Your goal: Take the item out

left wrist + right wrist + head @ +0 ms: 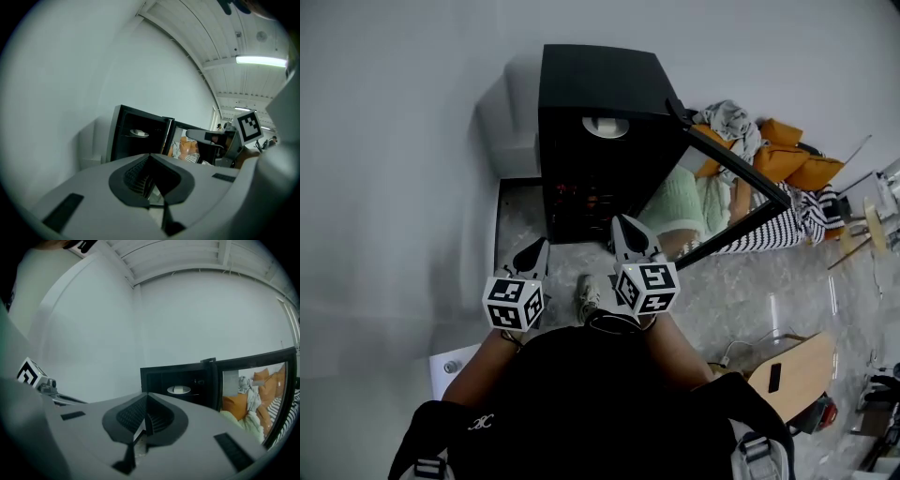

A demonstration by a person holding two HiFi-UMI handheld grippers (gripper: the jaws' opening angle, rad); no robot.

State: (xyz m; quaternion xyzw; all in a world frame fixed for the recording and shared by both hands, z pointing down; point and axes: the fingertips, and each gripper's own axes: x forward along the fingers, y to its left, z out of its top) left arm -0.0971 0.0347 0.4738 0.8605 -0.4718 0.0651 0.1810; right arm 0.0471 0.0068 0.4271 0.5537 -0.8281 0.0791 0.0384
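Reaching in with left hand-held gripper (151, 180) and right hand-held gripper (143, 420) closed and empty, we could shove the plate (178, 390) deeper into the cabinet (600, 94) or clip its open door (712, 211).

Ahead of the jaws a black cabinet (600, 94) holds a white plate (606, 127) on a grey marbled floor (581, 258), the left gripper (531, 253) and right gripper (630, 230) carry black-and-white marker cubes, and right of the jaws lie orange cushions (797, 159) and black-and-white striped cloth (797, 220).
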